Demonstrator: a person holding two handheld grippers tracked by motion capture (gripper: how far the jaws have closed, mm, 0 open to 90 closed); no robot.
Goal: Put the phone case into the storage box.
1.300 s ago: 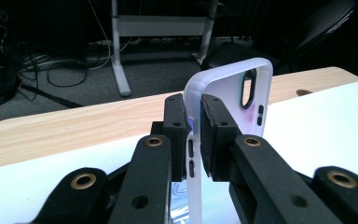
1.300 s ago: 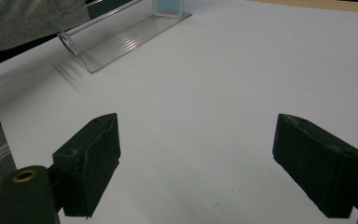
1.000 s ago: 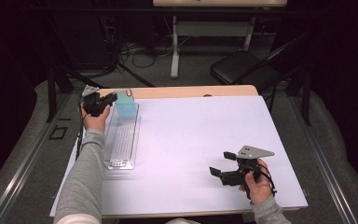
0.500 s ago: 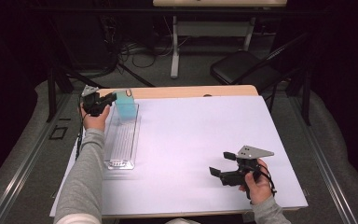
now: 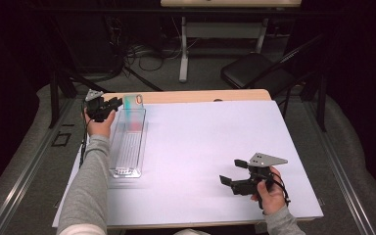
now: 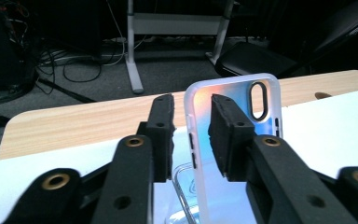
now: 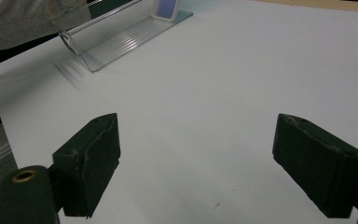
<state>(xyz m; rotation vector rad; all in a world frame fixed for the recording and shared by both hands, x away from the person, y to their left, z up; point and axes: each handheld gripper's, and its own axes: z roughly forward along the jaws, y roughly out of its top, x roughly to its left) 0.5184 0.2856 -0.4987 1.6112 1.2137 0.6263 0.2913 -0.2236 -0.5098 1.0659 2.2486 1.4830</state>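
An iridescent phone case with a clear rim stands upright at the far end of a clear ribbed rack. In the high view the case is at the table's far left. My left gripper reaches it from the left. Its jaws straddle the case's edge and have just been opening. A gap shows between the left pad and the case, so the grip is loose. My right gripper hovers open over the white sheet near the front right, nothing between its jaws.
The white sheet covers most of a wooden table, whose bare strip runs along the far edge. Behind the table are a black chair, a desk leg and loose cables. The rack lies far left of my right gripper.
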